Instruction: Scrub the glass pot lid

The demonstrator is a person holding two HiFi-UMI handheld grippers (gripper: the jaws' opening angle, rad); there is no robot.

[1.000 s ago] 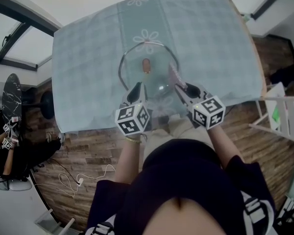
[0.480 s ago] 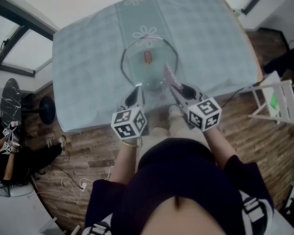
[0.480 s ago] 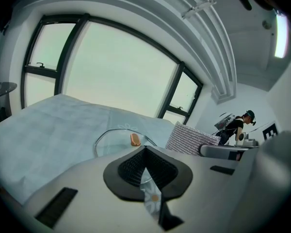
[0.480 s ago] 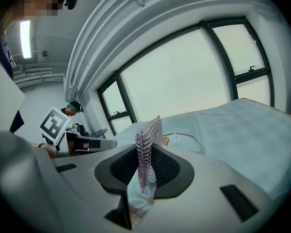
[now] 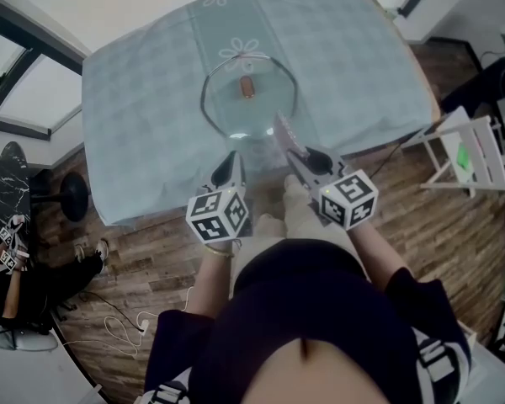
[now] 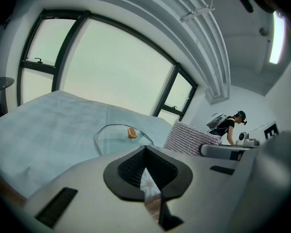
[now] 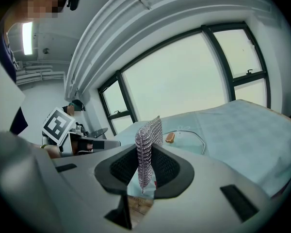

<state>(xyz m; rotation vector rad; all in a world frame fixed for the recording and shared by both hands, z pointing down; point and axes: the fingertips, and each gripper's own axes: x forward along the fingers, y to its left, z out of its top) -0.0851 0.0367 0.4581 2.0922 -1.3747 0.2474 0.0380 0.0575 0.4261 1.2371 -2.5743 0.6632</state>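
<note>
A: Where is everything sitting?
B: Glass pot lid (image 5: 248,99) is lying knob-up on the tablecloth (image 5: 135,133), ahead of both claws and clear of the tips. Left claw (image 5: 234,158) is pressed together with nothing in it. Right claw (image 5: 296,156) is pinching the mesh scrubber (image 5: 282,131) by its lower end, and most of the sheet is standing free past the jaws.
A: What's worrying you?
B: Nothing is bracing the lid. I'm judging that if the right claw is scrubbing while the left is sitting closed and off the glass, the lid is going to be skating on the cloth away from the claws. Or the cloth is bunching under it.
A: And the scrubber?
B: Grip is looking shallow. Drag across the glass could be peeling it out of the jaws. It could also be folding it, so the bare jaw tips are scraping the glass.
A: Left side?
B: It's needing to spread before taking the knob (image 5: 247,87) or the rim. Coming in closed, it's only nudging the lid sideways toward the right claw.
</note>
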